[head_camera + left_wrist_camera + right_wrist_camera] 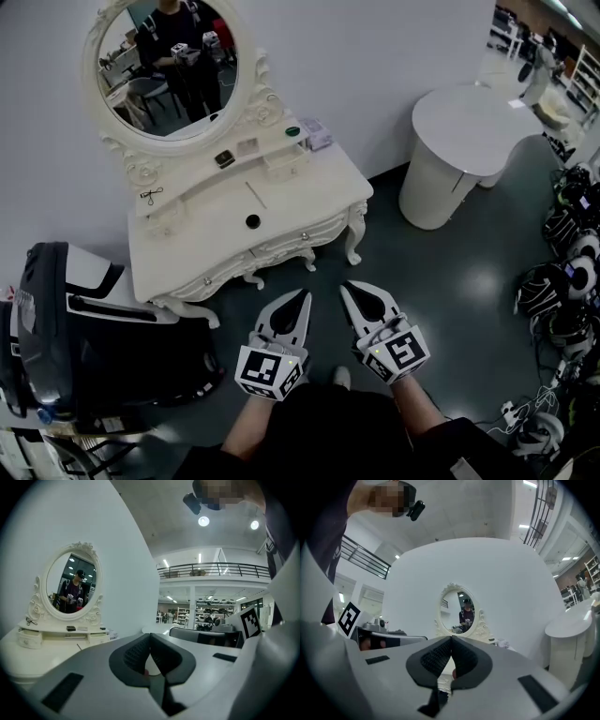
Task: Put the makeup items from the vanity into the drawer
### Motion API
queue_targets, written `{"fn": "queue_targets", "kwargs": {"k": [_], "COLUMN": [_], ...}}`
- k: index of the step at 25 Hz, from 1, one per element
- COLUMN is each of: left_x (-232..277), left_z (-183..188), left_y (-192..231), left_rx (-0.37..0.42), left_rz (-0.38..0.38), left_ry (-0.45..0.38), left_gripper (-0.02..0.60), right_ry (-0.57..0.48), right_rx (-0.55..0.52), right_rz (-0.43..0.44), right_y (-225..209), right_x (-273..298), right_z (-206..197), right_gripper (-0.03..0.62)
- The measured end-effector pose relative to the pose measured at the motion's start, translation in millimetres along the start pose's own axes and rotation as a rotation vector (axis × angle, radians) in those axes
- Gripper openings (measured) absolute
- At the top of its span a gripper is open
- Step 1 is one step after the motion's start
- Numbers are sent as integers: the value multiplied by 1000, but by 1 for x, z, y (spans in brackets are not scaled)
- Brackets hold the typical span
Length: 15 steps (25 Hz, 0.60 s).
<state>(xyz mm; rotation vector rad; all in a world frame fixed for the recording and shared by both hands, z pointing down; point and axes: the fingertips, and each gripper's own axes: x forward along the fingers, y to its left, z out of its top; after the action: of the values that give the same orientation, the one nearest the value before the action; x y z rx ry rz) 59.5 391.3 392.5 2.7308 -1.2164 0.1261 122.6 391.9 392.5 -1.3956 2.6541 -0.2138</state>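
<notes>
A white vanity [202, 220] with an oval mirror [169, 66] stands against the wall ahead. On its top lie a round black compact [252, 221] and a thin stick [255, 194]. Its shelf carries a small black item [224, 158], a green round item [292, 131] and a pale palette [317, 134]. The front drawers [272, 251] are closed. My left gripper [304, 294] and right gripper [345, 289] hang side by side over the floor in front of the vanity, both shut and empty. The left gripper [150, 634] view shows the vanity at the left; the right gripper [451, 639] points at the mirror [461, 611].
A black and white case [84, 319] stands on the floor left of the vanity. To the right is a white round table [459, 141]. Several headsets and cables [567, 272] lie along the right edge. The floor is dark green.
</notes>
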Motion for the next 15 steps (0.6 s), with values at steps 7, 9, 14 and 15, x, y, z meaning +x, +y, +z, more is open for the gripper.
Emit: {"fn": "queue_targets", "kwargs": {"k": [7, 9, 14, 15], "left_x": [-1, -1, 6, 9], "left_z": [-9, -13, -21, -22], "left_y": [13, 23, 55, 63], "left_rx": [-7, -9, -22, -26], "left_rz": [58, 73, 96, 96], "left_ry": [21, 30, 39, 40], "left_gripper": [14, 14, 14, 14], "right_ry": [4, 9, 21, 24], "right_rx": [47, 55, 64, 65], "right_rz": [53, 64, 69, 65], "right_y": [-3, -2, -7, -9], "right_x": [6, 13, 38, 45], "right_z": [-7, -10, -20, -22], "right_gripper": [23, 23, 23, 23]}}
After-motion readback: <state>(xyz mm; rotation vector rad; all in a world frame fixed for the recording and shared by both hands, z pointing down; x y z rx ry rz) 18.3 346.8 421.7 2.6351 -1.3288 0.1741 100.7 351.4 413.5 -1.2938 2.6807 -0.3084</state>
